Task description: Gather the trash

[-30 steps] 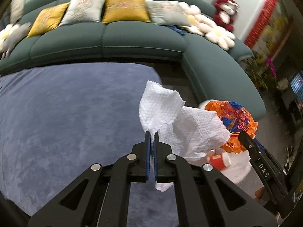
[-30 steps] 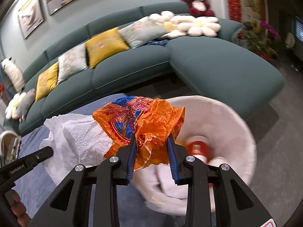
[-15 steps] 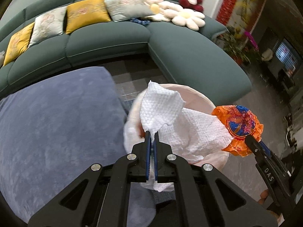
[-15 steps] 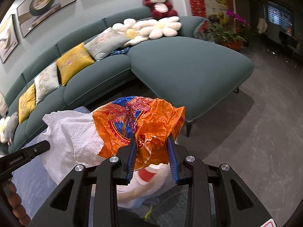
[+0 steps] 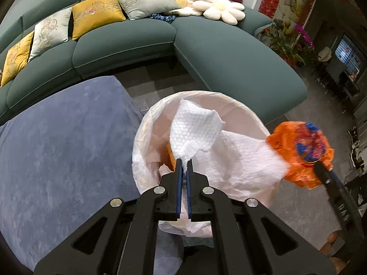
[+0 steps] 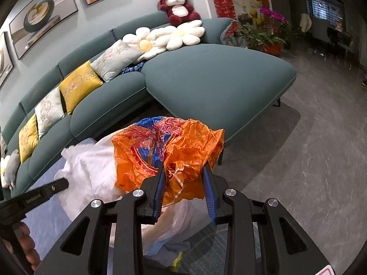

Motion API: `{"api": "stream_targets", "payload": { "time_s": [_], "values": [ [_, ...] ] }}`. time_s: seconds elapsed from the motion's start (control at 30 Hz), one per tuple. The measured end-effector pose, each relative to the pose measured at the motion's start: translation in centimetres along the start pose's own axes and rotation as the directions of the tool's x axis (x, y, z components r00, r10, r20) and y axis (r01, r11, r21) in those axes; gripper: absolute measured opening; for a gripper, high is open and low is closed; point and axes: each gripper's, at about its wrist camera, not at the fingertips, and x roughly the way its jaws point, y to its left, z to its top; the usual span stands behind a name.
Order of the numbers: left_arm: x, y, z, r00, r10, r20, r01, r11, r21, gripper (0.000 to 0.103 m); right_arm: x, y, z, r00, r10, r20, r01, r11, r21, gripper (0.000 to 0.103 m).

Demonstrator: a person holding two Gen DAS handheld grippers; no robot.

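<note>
Bin rim (image 5: 231, 99) beneath paper towel (image 5: 195, 130)

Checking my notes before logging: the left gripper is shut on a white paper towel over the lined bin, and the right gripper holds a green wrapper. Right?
Not quite: the wrapper in the right gripper is orange and blue, as the right wrist view shows. The rest stands.
</note>
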Motion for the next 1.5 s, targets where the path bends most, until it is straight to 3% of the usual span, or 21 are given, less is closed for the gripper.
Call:
{"api": "stream_targets", "payload": {
  "time_s": [0.13, 0.23, 0.4, 0.43, 0.83, 1.1, 1.5],
  "values": [
    [0.6, 0.3, -0.2, 1.000, 0.002, -0.015, -0.002, 1.000, -0.020, 0.004, -0.5, -0.2, 0.1, 1.000, -0.006, 0.014, 0.006, 1.000, 0.004, 0.029],
    [0.8, 0.2, -0.4, 0.999, -0.020, -0.029, 0.019, 0.999, -0.040, 0.011, -0.3, 0.3, 0.2, 1.000, 0.007, 0.007, -0.007, 1.000, -0.010, 0.029],
    [-0.2, 0.1, -0.5, 1.000, -0.015, 0.014, 0.015, 0.998, -0.054, 0.060, 0.2, 2.2, -0.2, 0.999, 0.044, -0.017, -0.045, 0.998, -0.053, 0.030],
    [-0.4, 0.2, -0.4, 1.000, -0.009, 0.021, 0.010, 0.998, -0.058, 0.063, 0.3, 2.6, -0.3, 0.998, 0.051, -0.020, -0.052, 0.997, -0.061, 0.030],
    [-1.9, 3.6, -0.4, 0.998, 0.052, 0.040, -0.047, 0.991, -0.121, 0.073, 1.7, 6.9, -0.7, 0.992, 0.114, -0.057, -0.120, 0.987, -0.111, 0.035],
    [-2.4, 5.3, -0.8, 0.996, 0.073, 0.042, -0.067, 0.988, -0.140, 0.073, 1.6, 8.8, -0.5, 0.991, 0.128, -0.049, -0.133, 0.982, -0.131, 0.052],
    [-3.8, 6.4, -1.4, 0.995, 0.079, 0.057, -0.069, 0.985, -0.160, 0.075, -0.2, 10.8, -0.4, 0.989, 0.141, -0.032, -0.145, 0.974, -0.177, 0.060]
  ]
}}
